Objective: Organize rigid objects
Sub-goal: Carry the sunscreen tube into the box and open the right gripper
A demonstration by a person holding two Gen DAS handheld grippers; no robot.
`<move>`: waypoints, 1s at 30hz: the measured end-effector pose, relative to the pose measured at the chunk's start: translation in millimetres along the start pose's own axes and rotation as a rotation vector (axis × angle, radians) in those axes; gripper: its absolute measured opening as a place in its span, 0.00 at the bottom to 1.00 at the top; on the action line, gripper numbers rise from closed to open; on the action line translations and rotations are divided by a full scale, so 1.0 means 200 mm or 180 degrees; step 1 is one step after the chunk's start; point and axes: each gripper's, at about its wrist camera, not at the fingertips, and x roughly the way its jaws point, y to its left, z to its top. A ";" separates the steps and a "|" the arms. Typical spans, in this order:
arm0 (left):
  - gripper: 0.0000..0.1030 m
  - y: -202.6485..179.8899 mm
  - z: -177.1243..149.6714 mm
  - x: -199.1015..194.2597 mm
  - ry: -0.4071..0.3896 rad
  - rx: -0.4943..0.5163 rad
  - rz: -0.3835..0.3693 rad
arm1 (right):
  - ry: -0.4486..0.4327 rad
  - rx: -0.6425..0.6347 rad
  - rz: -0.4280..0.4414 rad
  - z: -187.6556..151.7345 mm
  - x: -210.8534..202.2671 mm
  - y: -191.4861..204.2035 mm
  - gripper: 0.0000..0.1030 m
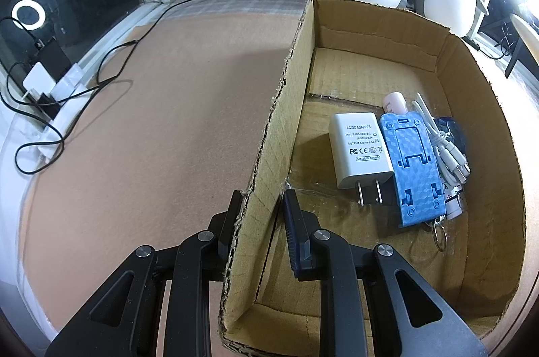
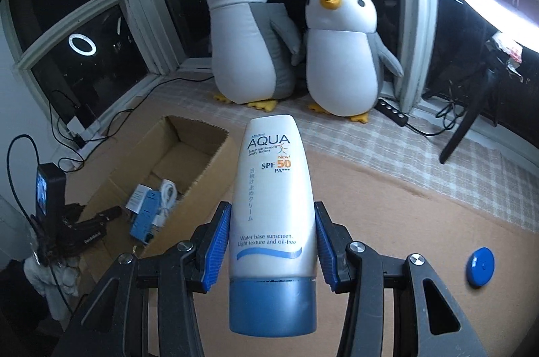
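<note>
My left gripper is shut on the near left wall of the open cardboard box, one finger outside, one inside. In the box lie a white AC adapter, a blue phone stand, a coiled white cable, a pink tube end and a key ring. My right gripper is shut on a white sunscreen tube with a blue cap, held above the mat. The box sits to its left, with the left gripper at its near corner.
A small blue round disc lies on the mat at the right. Two plush penguins stand by the window behind the box. Black cables and chargers run along the left sill. A ring light stand is at the far right.
</note>
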 end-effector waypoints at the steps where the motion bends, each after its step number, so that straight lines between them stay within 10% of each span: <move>1: 0.19 0.00 0.00 0.00 -0.0003 0.0001 -0.0006 | 0.0005 0.0002 0.0029 0.01 0.02 0.04 0.42; 30: 0.20 0.02 0.00 0.01 -0.0040 -0.0023 -0.0082 | 0.0418 0.0142 0.0407 0.05 0.49 0.59 0.49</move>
